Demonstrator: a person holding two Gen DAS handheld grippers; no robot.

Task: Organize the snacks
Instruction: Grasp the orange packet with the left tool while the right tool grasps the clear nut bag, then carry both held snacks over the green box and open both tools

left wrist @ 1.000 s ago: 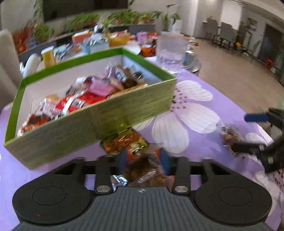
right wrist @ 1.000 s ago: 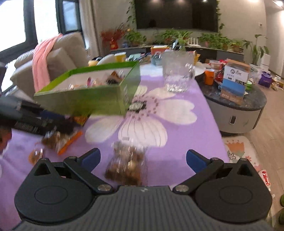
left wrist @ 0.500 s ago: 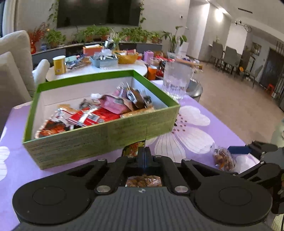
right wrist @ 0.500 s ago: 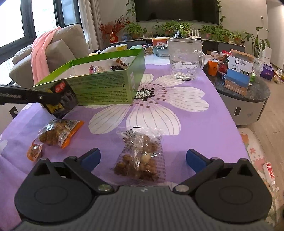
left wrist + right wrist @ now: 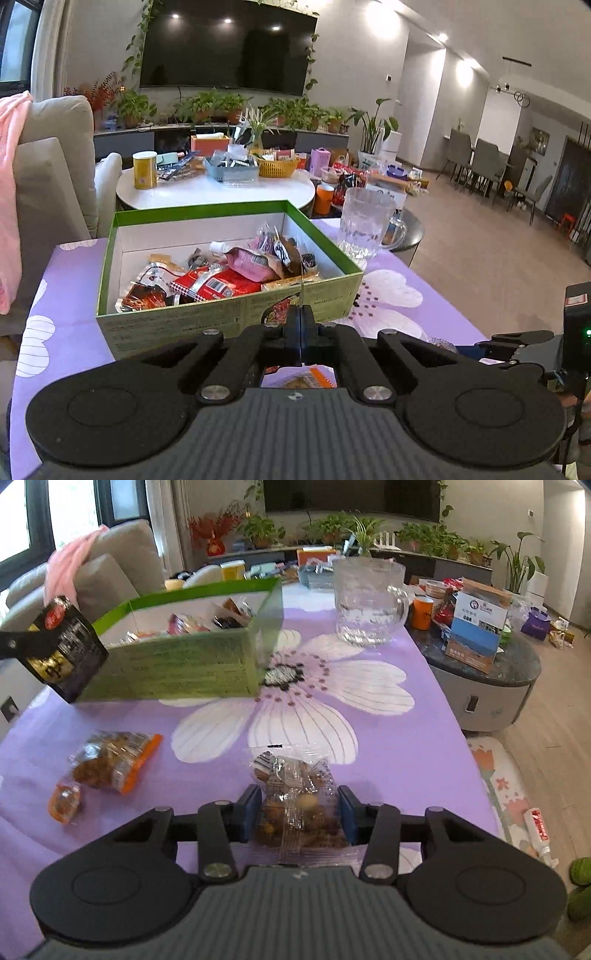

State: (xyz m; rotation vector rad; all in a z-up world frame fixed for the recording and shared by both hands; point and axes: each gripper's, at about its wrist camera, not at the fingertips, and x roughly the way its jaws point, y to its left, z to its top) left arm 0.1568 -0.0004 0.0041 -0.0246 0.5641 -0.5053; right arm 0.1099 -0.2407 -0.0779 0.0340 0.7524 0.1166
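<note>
The green snack box [image 5: 221, 317] stands open on the purple flowered cloth, with several packets inside. My left gripper [image 5: 301, 325] is shut on a dark packet [image 5: 62, 650] with a red logo. It holds the packet in the air just in front of the box's near wall [image 5: 177, 664]. From the left wrist only the packet's thin edge [image 5: 301, 291] shows. My right gripper [image 5: 297, 814] is low over the cloth, its jaws closing on a clear bag of nuts [image 5: 295, 786], both blue pads [image 5: 251, 812] pressing its sides.
An orange-edged snack bag [image 5: 110, 760] and a small orange sweet [image 5: 64, 801] lie on the cloth at the left. A glass pitcher [image 5: 369, 602] stands behind the box. A low side table with boxes [image 5: 476, 635] is beyond the cloth's right edge; a sofa is at the left.
The left gripper closed on the dark packet and lifted it off the cloth up toward the box. The right gripper's wide jaws closed on the nut bag.
</note>
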